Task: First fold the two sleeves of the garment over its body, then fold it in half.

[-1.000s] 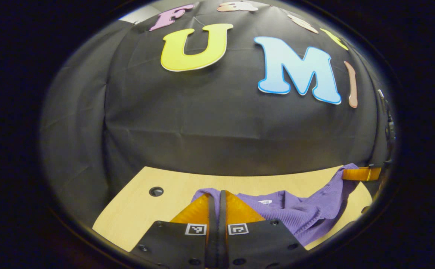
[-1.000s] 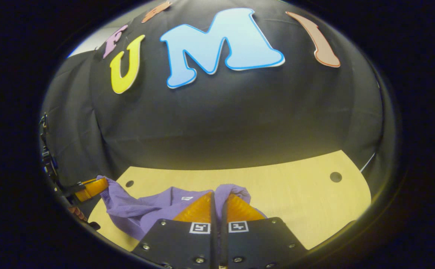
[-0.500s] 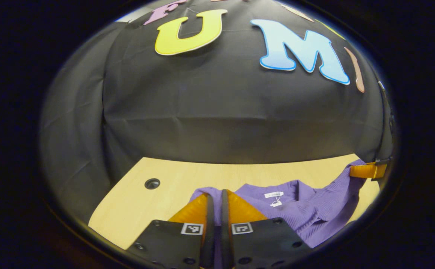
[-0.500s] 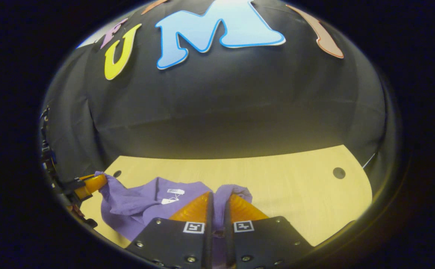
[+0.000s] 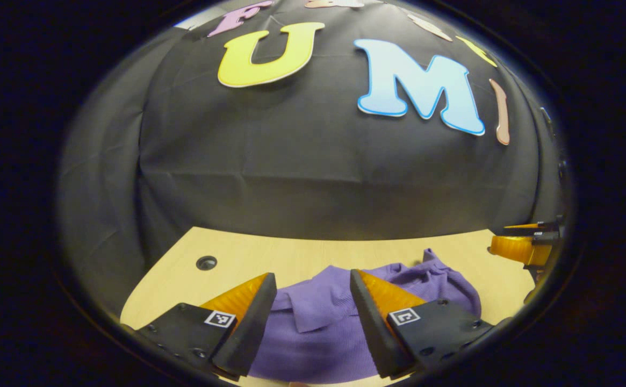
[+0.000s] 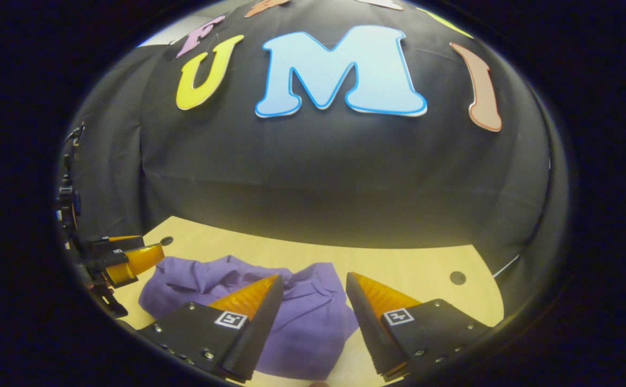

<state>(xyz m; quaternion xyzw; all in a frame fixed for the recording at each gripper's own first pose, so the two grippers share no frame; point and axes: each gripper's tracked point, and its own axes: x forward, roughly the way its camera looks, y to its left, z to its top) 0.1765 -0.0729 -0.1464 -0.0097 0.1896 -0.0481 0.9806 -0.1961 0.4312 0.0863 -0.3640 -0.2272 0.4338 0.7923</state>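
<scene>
The purple garment (image 5: 323, 322) lies on the light wooden desk (image 5: 291, 255) as a compact bundle, its upper layer doubled over the lower one, so that neither sleeve can be told apart from the body; judged from this shape, the sleeve folds and the fold in half appear already made, though the layering beneath cannot be checked. The cloth sits near the desk's front edge and well clear of the round holes in the desk top, one of which (image 5: 206, 263) lies off to the side. In the left gripper view the left hand-held gripper (image 5: 313, 285) hangs just above the near part of the bundle with its two fingers spread wide apart and nothing between them; the cloth shows through the gap, apparently untouched. In the right gripper view the right hand-held gripper (image 6: 310, 287) stands likewise, fingers wide apart over the garment (image 6: 291, 312), holding nothing. Each view also catches the other gripper at its margin, level with the far side of the cloth (image 5: 522, 248) (image 6: 130, 259). The open, parted stance on both sides is consistent with cloth set down flat and let go, one gripper at each end of the folded edge, so that the fold lands square rather than skewed.
</scene>
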